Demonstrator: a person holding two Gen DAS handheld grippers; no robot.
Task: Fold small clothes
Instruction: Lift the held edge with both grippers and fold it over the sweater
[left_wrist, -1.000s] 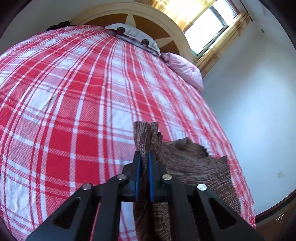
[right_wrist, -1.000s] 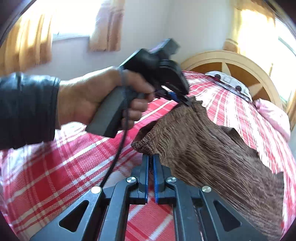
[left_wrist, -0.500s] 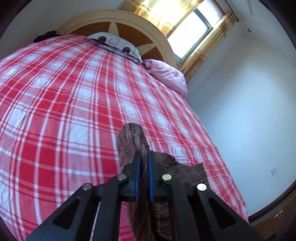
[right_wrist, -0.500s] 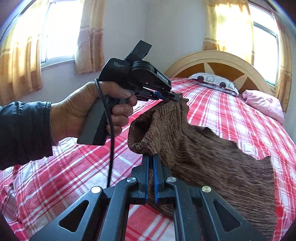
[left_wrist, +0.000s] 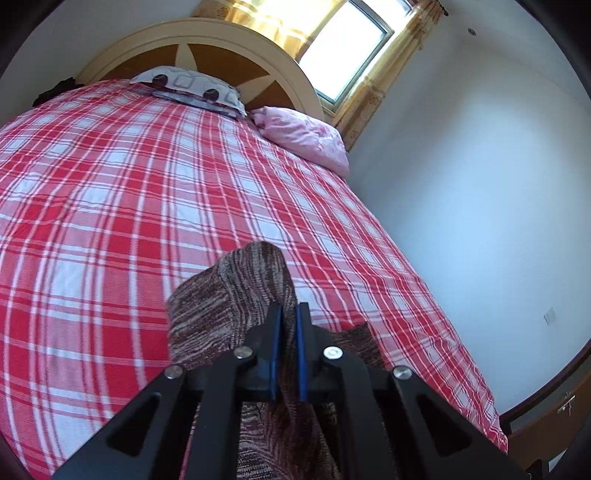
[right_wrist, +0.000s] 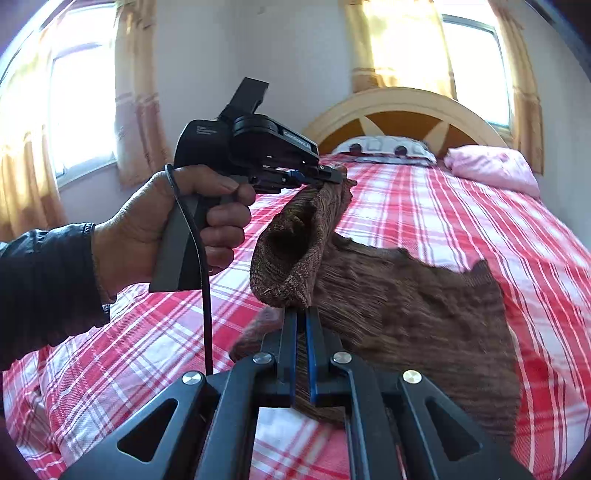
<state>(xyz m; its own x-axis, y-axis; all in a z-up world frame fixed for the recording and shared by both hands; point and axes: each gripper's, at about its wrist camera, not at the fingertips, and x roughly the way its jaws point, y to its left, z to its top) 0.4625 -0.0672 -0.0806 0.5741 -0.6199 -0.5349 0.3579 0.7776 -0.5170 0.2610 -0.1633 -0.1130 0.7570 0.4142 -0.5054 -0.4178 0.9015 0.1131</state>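
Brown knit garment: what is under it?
Under the brown knit garment, the red plaid bedspread shows all around. The part directly beneath is covered, so anything lying there cannot be seen.

Home bedroom: bed with red-white plaid cotton sheet (left_wrist: 147, 206), arched cream-and-brown wooden headboard (right_wrist: 406, 110), pink crumpled pillow (left_wrist: 306, 136), yellow-curtained windows (right_wrist: 469, 62).

Bed (left_wrist: 129, 206) under red-and-white plaid cover, arched headboard (right_wrist: 406, 107) at far end. Two pillows (right_wrist: 491, 168) against it. Pale walls (left_wrist: 480, 184); sunlit curtained windows (right_wrist: 79, 107).
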